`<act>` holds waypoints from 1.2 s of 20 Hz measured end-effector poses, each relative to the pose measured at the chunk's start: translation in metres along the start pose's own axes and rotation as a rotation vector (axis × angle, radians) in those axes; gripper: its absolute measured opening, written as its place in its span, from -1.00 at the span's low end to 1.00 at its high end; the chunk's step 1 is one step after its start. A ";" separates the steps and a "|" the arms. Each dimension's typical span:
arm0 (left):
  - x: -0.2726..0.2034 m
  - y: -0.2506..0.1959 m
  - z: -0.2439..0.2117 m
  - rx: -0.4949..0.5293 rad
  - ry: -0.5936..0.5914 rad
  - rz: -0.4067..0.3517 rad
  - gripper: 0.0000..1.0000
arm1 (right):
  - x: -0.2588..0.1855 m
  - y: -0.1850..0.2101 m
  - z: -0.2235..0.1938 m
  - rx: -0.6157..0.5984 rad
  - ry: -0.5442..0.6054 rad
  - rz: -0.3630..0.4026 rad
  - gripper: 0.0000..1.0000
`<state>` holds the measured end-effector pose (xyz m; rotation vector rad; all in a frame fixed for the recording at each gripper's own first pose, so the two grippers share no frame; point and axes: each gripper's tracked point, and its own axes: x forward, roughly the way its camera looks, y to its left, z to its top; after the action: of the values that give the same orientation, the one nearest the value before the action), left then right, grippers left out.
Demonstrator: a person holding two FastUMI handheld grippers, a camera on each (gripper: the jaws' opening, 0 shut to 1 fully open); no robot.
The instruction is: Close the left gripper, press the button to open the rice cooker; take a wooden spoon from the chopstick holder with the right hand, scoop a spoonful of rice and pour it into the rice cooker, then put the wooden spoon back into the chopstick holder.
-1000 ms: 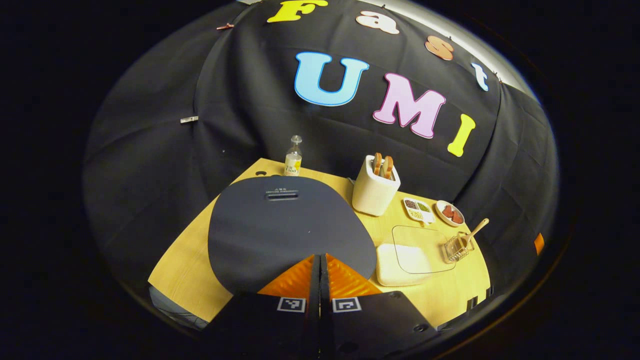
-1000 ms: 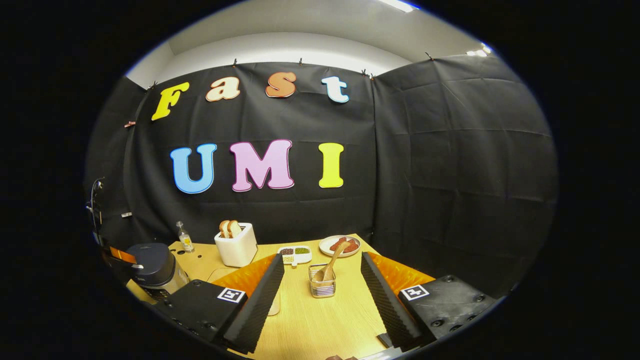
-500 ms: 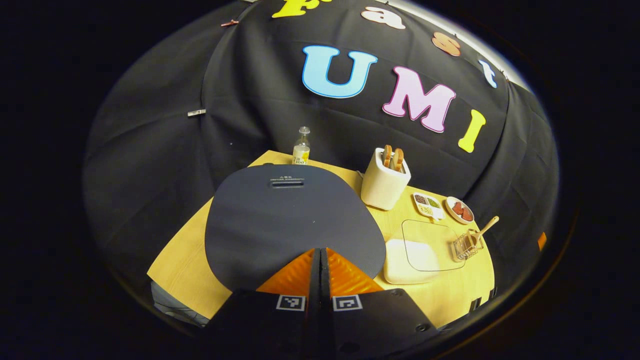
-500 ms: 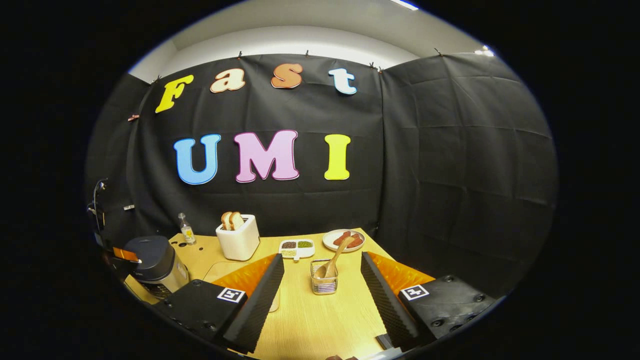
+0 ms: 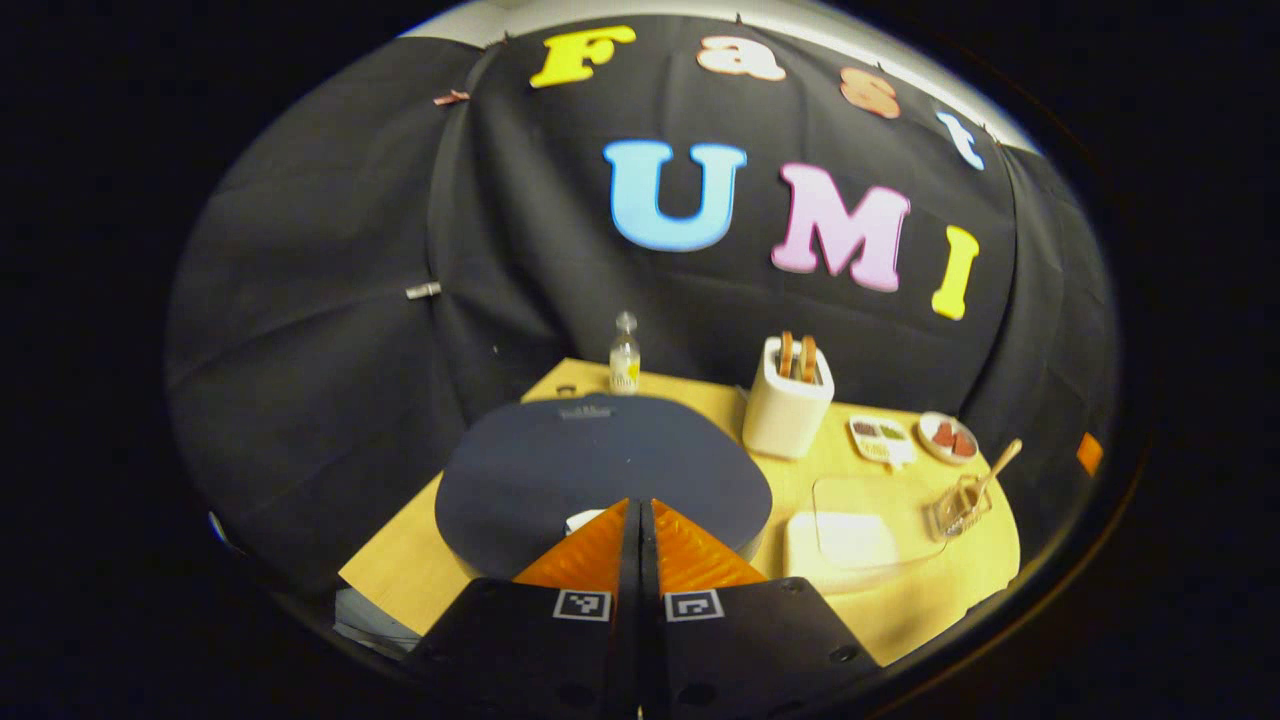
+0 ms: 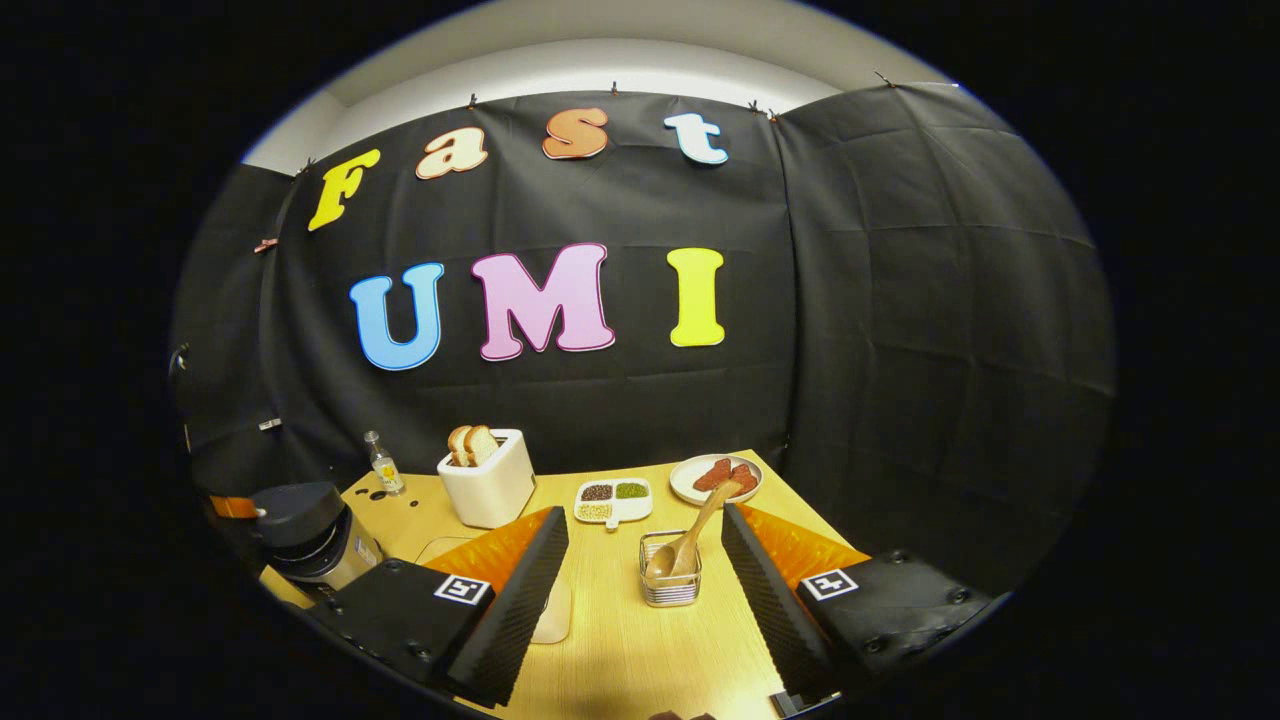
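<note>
Rice cooker (image 5: 600, 480) lid now sits tilted, lifting since a second ago, so button press looks done; left gripper (image 5: 640, 520) clenched empty at its front, right gripper (image 6: 640, 560) released, framing the wooden spoon (image 6: 690, 545) in the chopstick holder (image 6: 670, 580).

Each gripper has a black, angular housing dotted with small round screws. The left gripper (image 5: 640, 520) and the right gripper (image 6: 645, 585) each carry two square black-and-white coded tags. Their wedge-shaped fingers (image 6: 520, 590) have ribbed, zigzag-textured surfaces.
</note>
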<state>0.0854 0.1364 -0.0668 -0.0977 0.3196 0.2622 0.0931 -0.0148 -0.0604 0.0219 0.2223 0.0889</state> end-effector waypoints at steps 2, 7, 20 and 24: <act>-0.017 0.000 0.035 -0.014 -0.100 0.031 -0.88 | 0.019 -0.006 0.003 0.006 0.005 0.013 0.94; -0.044 -0.019 0.060 0.007 -0.188 0.075 -0.86 | 0.072 -0.024 -0.003 0.047 0.053 0.019 0.94; -0.070 -0.107 -0.037 0.017 0.008 0.109 0.96 | 0.187 -0.081 -0.089 0.118 0.288 -0.043 0.97; -0.074 -0.133 -0.051 -0.006 0.023 0.124 0.96 | 0.210 -0.089 -0.121 0.110 0.375 -0.059 0.97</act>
<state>0.0386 -0.0158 -0.0844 -0.0869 0.3483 0.3852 0.2781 -0.0834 -0.2270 0.1090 0.6018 0.0213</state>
